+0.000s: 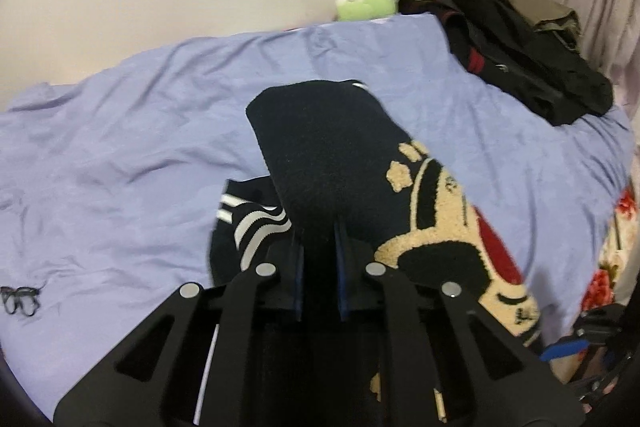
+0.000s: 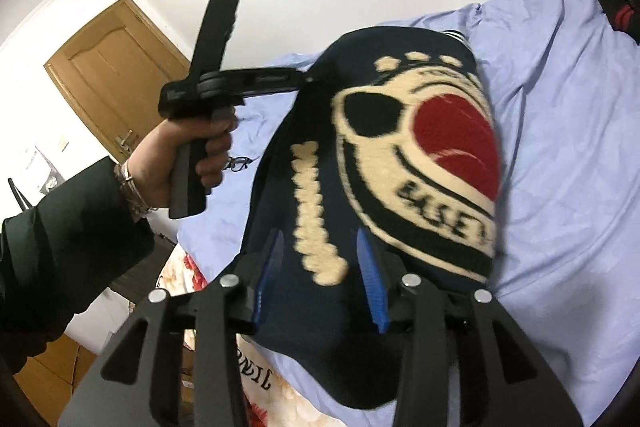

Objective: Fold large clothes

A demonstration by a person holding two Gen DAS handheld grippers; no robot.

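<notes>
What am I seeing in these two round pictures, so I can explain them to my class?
No robot: a person holds a black two-finger gripper in each hand, each carrying a wide-angle camera looking along its fingers. One picture comes from the left gripper, the other from the right gripper, which sees the person's hand on the left handle. Both reach a navy fleece jacket with a cream-and-red patch, over a lilac bed sheet. The left jaws are pinched on the fabric; the right's blue pads stand apart with cloth between them. Also there: black-framed glasses, a pile of dark clothes, a green plush toy.
</notes>
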